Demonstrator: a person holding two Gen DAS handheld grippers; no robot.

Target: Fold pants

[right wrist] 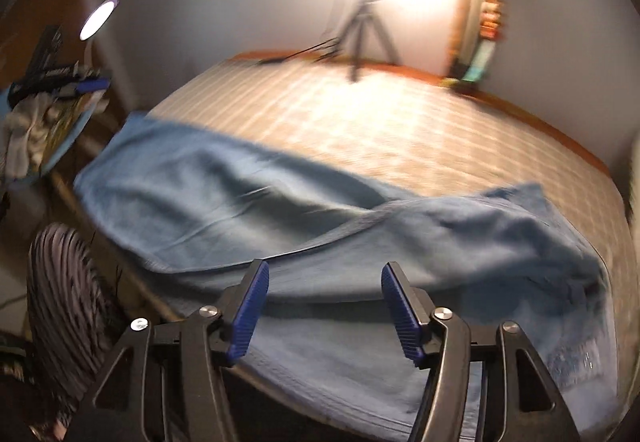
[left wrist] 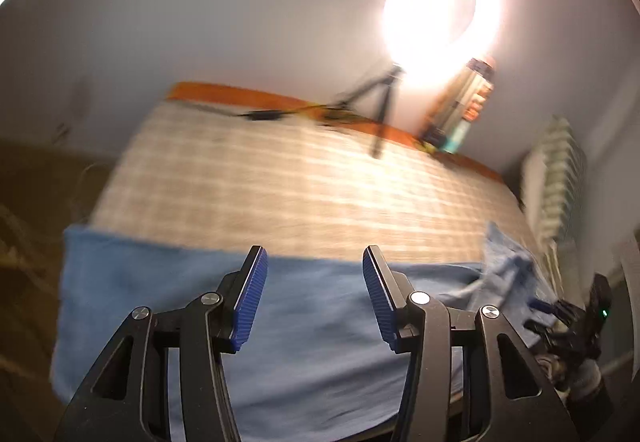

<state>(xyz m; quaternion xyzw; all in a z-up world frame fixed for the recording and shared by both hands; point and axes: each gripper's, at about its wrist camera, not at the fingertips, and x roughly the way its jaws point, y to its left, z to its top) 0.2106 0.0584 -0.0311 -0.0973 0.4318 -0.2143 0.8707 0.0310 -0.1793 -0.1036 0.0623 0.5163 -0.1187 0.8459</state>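
Observation:
Light blue pants [left wrist: 312,314] lie spread across the near part of a checked bed [left wrist: 304,182]. In the right wrist view the pants [right wrist: 304,210] show one layer folded over another, with a rumpled end at the right. My left gripper [left wrist: 314,270] hangs above the blue cloth, open, with nothing between its blue pads. The right gripper [right wrist: 324,282] is likewise open and empty above the near edge of the pants. It also shows small at the right edge of the left wrist view, as the right gripper [left wrist: 568,314]. Both views are blurred by motion.
A bright ring light [left wrist: 440,10] on a tripod [right wrist: 360,34] stands at the far side of the bed, beside an upright book or box [right wrist: 484,26]. A radiator [left wrist: 560,178] lines the right wall. A striped sleeve [right wrist: 64,294] and a cluttered side table [right wrist: 44,114] sit at the left.

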